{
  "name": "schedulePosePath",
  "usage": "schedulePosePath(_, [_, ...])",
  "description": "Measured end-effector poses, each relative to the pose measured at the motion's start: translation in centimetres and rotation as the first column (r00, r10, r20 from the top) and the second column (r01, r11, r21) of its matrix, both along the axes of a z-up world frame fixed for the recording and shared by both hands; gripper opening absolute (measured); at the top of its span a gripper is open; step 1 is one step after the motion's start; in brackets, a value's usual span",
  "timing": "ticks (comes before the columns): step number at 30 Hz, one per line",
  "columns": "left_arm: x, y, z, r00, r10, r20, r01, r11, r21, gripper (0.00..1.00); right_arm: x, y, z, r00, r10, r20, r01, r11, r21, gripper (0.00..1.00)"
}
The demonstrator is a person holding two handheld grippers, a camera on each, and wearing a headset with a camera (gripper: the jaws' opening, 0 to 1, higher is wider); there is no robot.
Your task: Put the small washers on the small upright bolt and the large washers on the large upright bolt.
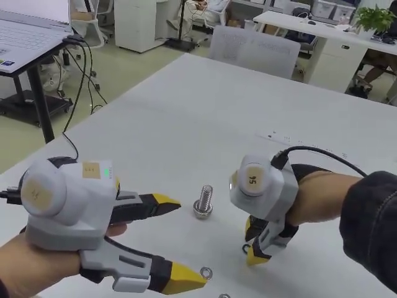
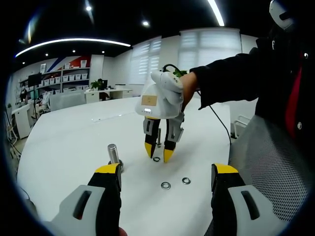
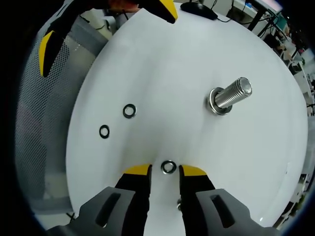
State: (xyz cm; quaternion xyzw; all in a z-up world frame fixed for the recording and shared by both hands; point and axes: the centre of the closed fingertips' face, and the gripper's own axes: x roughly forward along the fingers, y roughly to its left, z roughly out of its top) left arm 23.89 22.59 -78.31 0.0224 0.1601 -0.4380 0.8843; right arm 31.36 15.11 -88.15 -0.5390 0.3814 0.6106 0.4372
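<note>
One spare washer (image 1: 206,272) lies by the left gripper's (image 1: 184,239) spread fingers, head view. Left gripper view: right gripper (image 2: 158,153) over the target washer (image 2: 156,159) on the desk (image 2: 74,142). Right gripper view: parted fingers (image 3: 138,171) flank it unpinched; closing may skid it

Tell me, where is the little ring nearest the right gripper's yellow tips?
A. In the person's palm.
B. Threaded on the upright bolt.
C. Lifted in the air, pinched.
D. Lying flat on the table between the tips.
D: the right gripper view shows the washer lying on the white table in the gap between the tips of the right gripper, whose jaws are not closed on it.
</note>
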Motion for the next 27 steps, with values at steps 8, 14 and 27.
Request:
schedulePosePath(8, [0.05, -0.03, 0.01, 1.000, 0.000, 0.000, 0.000, 1.000, 0.000, 0.74, 0.12, 0.05, 0.00, 1.000, 0.010, 0.006, -0.010, 1.000, -0.001, 0.18])
schedulePosePath(14, [0.15, -0.11, -0.07, 1.000, -0.005, -0.001, 0.005, 1.000, 0.001, 0.74, 0.19, 0.05, -0.01, 1.000, 0.006, 0.007, -0.006, 1.000, -0.002, 0.16])
schedulePosePath(27, [0.26, -0.16, -0.05, 1.000, -0.005, 0.000, 0.005, 1.000, 0.000, 0.74, 0.32, -0.05, -0.01, 1.000, 0.012, 0.017, -0.012, 1.000, -0.004, 0.14])
